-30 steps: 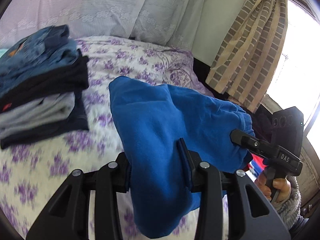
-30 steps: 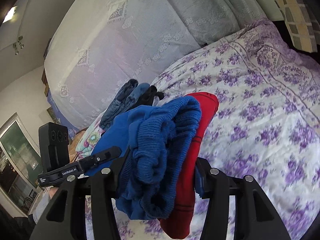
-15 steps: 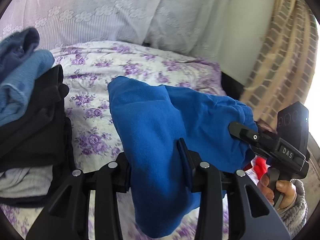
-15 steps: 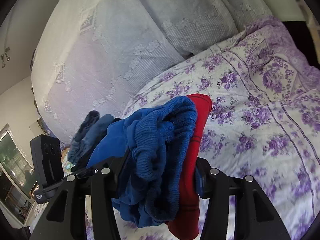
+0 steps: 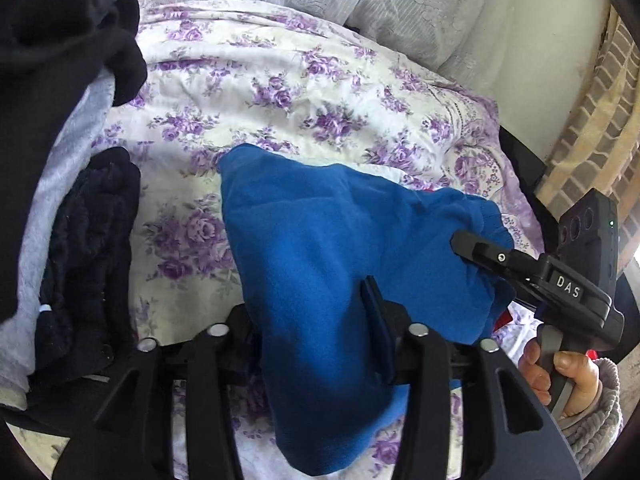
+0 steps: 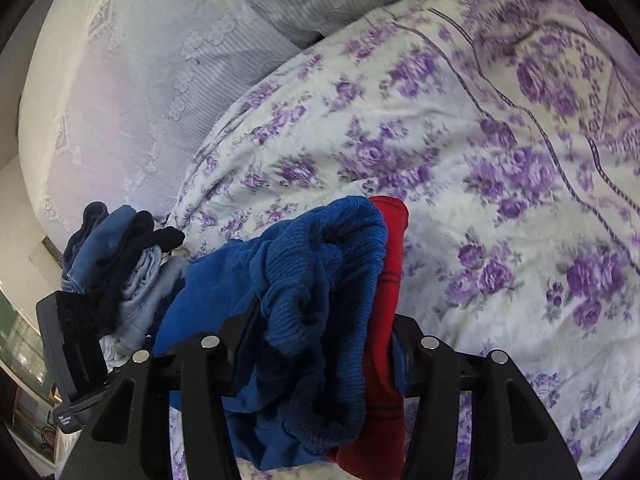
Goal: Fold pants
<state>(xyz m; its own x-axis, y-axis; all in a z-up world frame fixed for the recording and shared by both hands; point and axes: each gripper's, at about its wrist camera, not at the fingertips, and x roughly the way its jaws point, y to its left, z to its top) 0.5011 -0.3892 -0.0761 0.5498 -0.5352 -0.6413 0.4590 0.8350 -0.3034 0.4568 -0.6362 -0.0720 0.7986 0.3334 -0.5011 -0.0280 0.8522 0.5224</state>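
Jaws of both grippers are clamping the folded blue pants (image 5: 320, 248), holding them above the floral bed (image 5: 280, 80). Left gripper (image 5: 316, 320) is pinching plain fleece; right gripper (image 6: 320, 332) is squeezing the ribbed waistband and red lining, near stacked clothes (image 5: 60, 160).

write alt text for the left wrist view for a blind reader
The left gripper, jaws shut on folded bright blue fleece pants, holds them above a white bedspread with purple flowers. The right gripper clamps the far end, and stacked dark and grey clothes lie left.
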